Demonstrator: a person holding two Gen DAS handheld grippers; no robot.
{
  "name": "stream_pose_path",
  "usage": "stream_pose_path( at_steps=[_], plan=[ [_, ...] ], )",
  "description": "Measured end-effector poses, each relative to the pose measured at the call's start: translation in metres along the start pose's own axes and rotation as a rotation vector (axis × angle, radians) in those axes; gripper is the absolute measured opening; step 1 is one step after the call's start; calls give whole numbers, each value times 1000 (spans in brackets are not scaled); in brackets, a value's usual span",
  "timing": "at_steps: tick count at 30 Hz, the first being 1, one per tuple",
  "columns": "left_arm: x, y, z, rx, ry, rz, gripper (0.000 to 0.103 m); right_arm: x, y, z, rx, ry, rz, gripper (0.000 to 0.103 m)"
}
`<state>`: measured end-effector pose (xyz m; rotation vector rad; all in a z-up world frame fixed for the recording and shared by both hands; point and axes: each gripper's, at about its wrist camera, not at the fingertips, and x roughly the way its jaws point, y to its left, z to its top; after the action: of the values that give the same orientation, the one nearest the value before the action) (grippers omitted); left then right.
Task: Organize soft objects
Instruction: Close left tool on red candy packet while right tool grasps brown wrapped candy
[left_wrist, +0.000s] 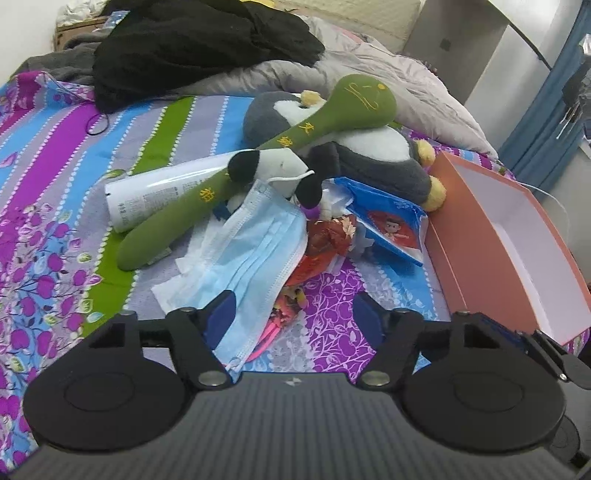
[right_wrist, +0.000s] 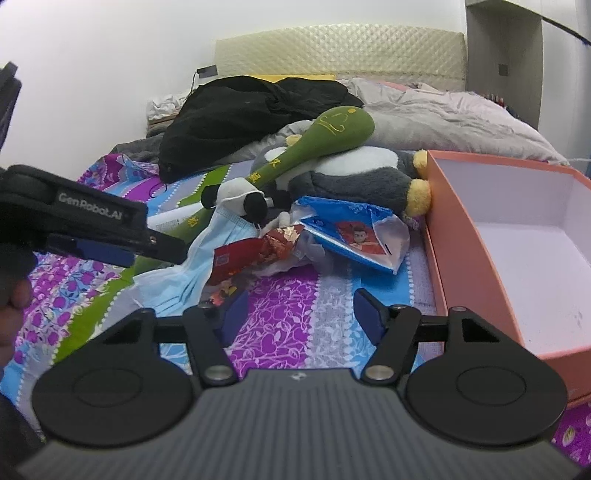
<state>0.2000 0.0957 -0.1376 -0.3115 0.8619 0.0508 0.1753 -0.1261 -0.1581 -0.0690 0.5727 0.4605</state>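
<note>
**Two grippers parted over a heap of soft clutter on a striped bedspread**

In the left wrist view, the left gripper (left_wrist: 295, 314) sits low centre, its blue-padded jaws parted fairly wide. The pleated, papery blue face mask (left_wrist: 255, 254) drapes across the left pad; whether it is pressed cannot be told, and the right pad stands clear over the bedspread (left_wrist: 44, 206), a thin cotton printed in purple, blue, green and grey stripes with flowers. The right gripper (right_wrist: 297, 314), low centre in its own view, also has its jaws apart, with only bedspread between them; at mid left there, the other tool's black body reads "GenRobot.AI".

Beyond the mask lies crinkled red and gold foil wrapping (right_wrist: 255, 254), then a glossy blue plastic packet (right_wrist: 351, 236) with a cartoon figure. A small black-and-white plush (left_wrist: 277, 173) sits at frame centre, wearing the mask's ear loop. A long green plush club (left_wrist: 258, 162) with yellow embroidered characters, too small to read, lies diagonally over a smooth white cylinder bottle (left_wrist: 155, 192) and a fuzzy grey-and-white penguin plush (left_wrist: 369, 147). At right stands an open salmon cardboard box (right_wrist: 480, 258), white inside. Black clothing (left_wrist: 199, 44) and a crumpled pale quilt (right_wrist: 443, 118) fill the upper frame.
</note>
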Motion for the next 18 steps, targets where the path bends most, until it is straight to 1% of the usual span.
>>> stream_pose_path(
  at_steps=[3, 4, 6, 8, 12, 14, 16, 17, 18],
  plan=[
    [9, 4, 2, -16, 9, -18, 68, 10, 0, 3, 13, -15, 27, 67],
    [11, 5, 3, -21, 10, -25, 67, 13, 0, 4, 17, -23, 26, 71],
    [14, 8, 6, -27, 7, -40, 66, 22, 1, 6, 21, -27, 20, 72],
    [17, 11, 9, -31, 4, -52, 62, 32, 1, 7, 32, -21, 10, 72],
    [28, 19, 17, -49, 7, -73, 60, 54, -4, 9, 69, 11, 14, 72],
    [34, 23, 20, -70, 15, -91, 56, 65, -5, 11, 60, 35, 3, 71],
    [41, 24, 23, -84, 24, -116, 50, 74, -7, 11, 68, 54, -5, 65],
    [44, 23, 25, -82, 25, -124, 49, 79, -9, 12, 78, 63, -1, 63],
    [47, 22, 26, -75, 26, -126, 49, 83, -11, 13, 84, 69, 10, 59]
  ],
)
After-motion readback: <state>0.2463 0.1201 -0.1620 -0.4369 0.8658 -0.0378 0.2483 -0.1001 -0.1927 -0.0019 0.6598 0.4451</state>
